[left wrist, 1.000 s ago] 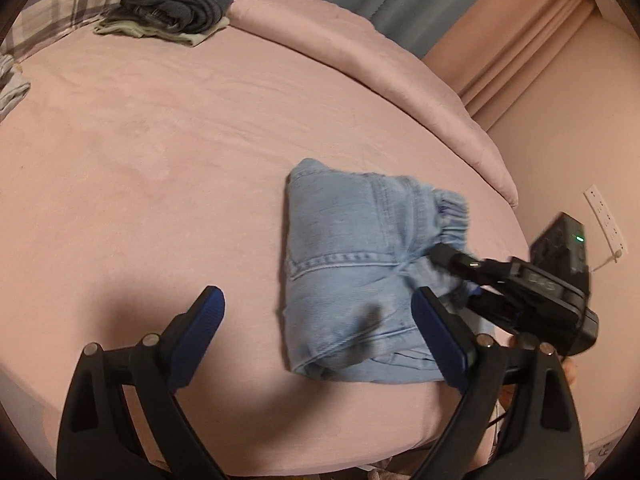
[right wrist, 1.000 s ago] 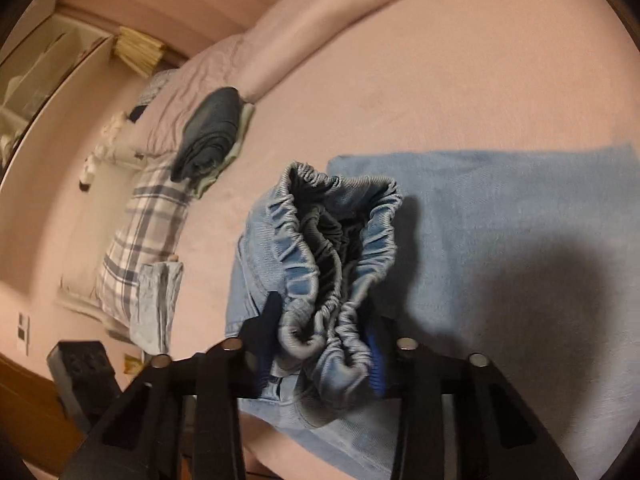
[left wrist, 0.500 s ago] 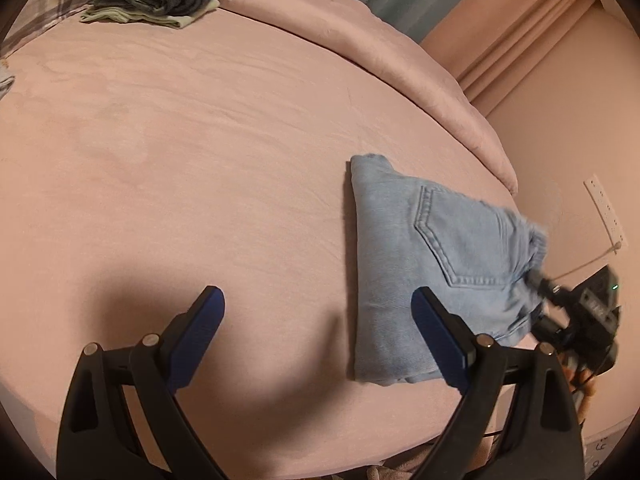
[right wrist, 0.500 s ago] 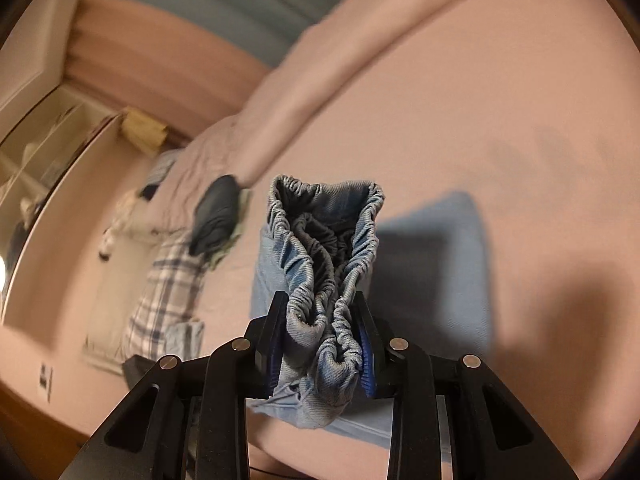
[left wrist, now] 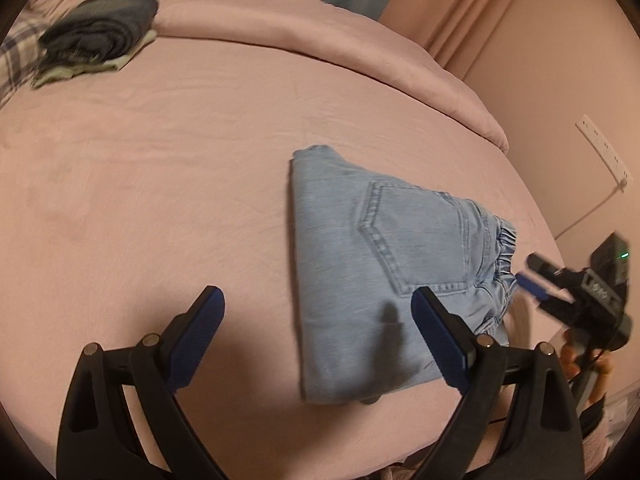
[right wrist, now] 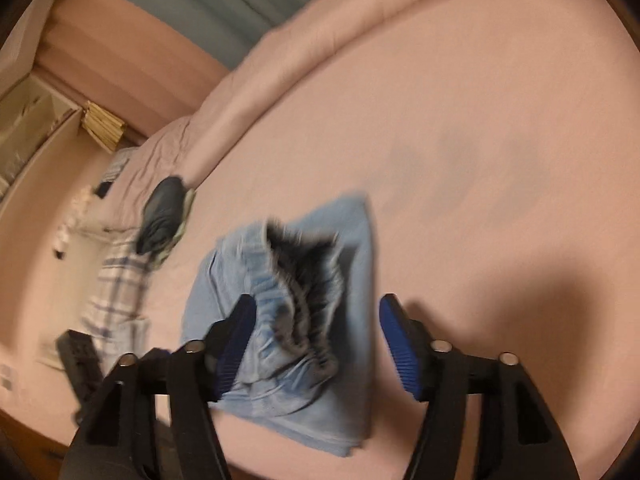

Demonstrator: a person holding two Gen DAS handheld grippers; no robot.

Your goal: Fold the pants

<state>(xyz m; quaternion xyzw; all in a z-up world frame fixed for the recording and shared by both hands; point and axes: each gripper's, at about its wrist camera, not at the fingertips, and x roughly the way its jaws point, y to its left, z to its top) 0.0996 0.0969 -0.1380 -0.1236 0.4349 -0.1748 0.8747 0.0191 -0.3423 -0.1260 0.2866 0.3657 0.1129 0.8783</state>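
Note:
Light blue denim pants lie folded on the pink bed, back pocket up, elastic waistband toward the right edge. In the right wrist view the pants lie just ahead of me, waistband bunched between the spread fingers, blurred. My left gripper is open and empty, hovering above the bed with its right finger over the pants' near edge. My right gripper is open; from the left wrist view it sits just right of the waistband.
A pile of dark folded clothes lies at the bed's far left by a plaid pillow. A rolled pink duvet runs along the far side. The bed edge and a wall with a power strip are right.
My right gripper has opened and let go of the waistband, which has dropped onto the bed. The pants now lie flat and folded. My left gripper stayed open.

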